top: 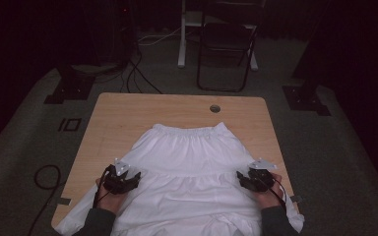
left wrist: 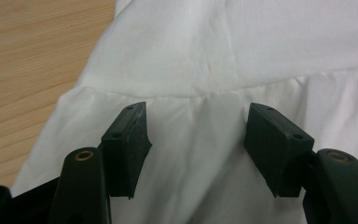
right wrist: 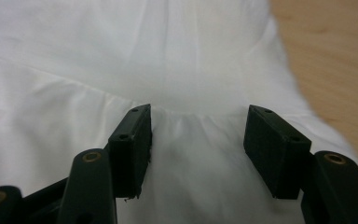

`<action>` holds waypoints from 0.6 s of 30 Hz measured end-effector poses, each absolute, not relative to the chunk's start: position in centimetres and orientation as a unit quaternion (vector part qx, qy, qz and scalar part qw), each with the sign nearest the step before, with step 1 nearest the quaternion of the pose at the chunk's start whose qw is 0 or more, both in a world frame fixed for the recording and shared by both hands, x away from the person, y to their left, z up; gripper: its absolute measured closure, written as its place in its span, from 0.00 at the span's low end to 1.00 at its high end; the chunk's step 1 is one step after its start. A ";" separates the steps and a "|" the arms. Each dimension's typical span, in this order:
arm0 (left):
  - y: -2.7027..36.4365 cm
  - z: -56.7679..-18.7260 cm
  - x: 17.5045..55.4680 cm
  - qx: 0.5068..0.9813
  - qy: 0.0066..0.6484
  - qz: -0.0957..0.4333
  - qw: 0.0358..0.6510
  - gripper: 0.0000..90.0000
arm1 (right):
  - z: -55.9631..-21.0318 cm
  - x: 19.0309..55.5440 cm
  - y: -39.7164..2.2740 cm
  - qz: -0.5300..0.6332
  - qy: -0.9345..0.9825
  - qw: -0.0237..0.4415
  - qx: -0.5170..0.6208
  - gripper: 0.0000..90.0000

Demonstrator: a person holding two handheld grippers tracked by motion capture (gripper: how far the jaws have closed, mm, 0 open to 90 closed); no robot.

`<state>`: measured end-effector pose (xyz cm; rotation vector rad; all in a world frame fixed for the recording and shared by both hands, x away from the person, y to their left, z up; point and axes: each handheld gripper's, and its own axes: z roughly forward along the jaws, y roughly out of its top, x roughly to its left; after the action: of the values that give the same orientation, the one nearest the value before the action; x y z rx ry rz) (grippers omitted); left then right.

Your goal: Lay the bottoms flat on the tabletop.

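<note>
The white skirt (top: 189,167) lies flat on the wooden table (top: 128,113), waistband on the far side. The left gripper (top: 133,178) and the right gripper (top: 242,178) stand open at its two side edges, cloth under both, nothing pinched.

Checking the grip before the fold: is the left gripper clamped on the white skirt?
No, the left gripper stands open over the white skirt, with no cloth pinched between its pads.

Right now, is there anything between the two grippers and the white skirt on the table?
Nothing visible. The left gripper and the right gripper both stand open directly over the white skirt, with only its cloth showing between the jaws.
</note>
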<state>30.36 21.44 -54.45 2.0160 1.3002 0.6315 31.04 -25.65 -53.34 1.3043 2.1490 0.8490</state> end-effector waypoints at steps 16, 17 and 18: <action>22.1 -54.4 35.4 0.755 0.519 0.234 0.326 0.44 | -54.8 35.9 -25.5 0.336 0.769 0.247 0.485 0.44; 22.1 -54.4 35.8 0.755 0.518 0.234 0.326 0.44 | -54.8 36.3 -25.5 0.336 0.768 0.248 0.486 0.44; 22.2 -54.4 36.3 0.755 0.518 0.235 0.326 0.44 | -54.8 36.6 -25.4 0.335 0.768 0.249 0.486 0.44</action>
<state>36.31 22.20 -54.43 1.9775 1.3584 0.6144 36.64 -25.42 -54.78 1.3238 2.0912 0.9121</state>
